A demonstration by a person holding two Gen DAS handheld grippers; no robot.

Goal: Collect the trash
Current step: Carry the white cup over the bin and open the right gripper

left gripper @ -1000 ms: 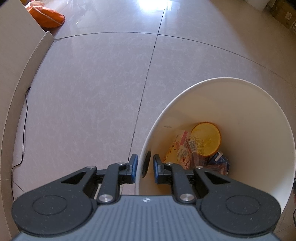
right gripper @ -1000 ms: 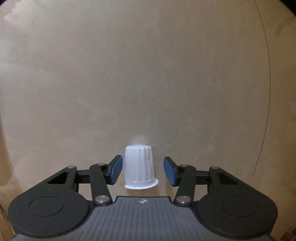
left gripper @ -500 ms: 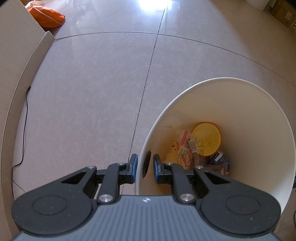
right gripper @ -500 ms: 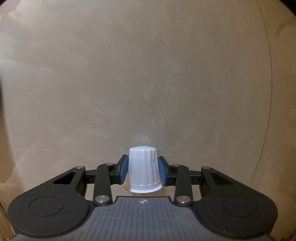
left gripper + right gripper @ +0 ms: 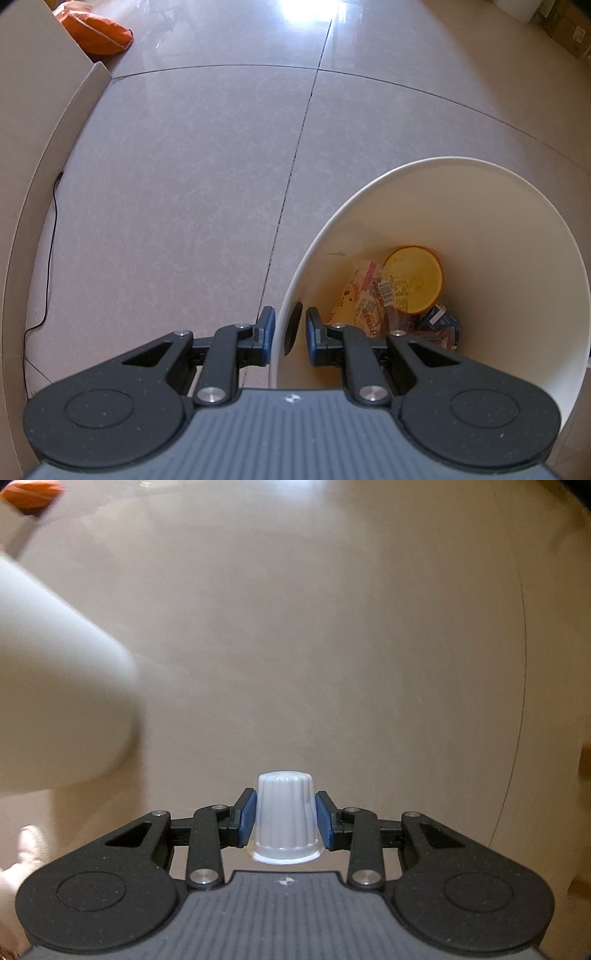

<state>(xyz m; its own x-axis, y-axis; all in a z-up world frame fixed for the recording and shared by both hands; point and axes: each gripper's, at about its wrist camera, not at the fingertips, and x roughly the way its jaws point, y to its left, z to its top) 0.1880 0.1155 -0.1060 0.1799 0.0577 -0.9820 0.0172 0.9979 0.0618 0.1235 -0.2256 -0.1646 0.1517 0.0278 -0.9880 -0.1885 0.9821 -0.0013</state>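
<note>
My left gripper (image 5: 289, 325) is shut on the near rim of a white trash bin (image 5: 480, 229), one finger outside the wall and one inside. Down in the bin lie an orange round lid (image 5: 415, 277), printed wrappers (image 5: 364, 299) and a blue carton (image 5: 441, 320). In the right wrist view my right gripper (image 5: 284, 814) is shut on a small white ribbed cup (image 5: 284, 819), held upside down with its flared rim toward the camera, above a beige surface (image 5: 332, 627). The blurred white bin wall (image 5: 55, 701) shows at the left.
A tiled floor (image 5: 184, 166) spreads ahead of the bin. A beige board edge (image 5: 33, 129) and a black cable (image 5: 51, 221) run along the left. An orange bag (image 5: 96, 31) lies far left; cardboard boxes (image 5: 569, 26) stand at the far right.
My right gripper closed on the white cup and lifted it, swinging left so the bin wall came into its view. The left gripper and the bin stayed still.
</note>
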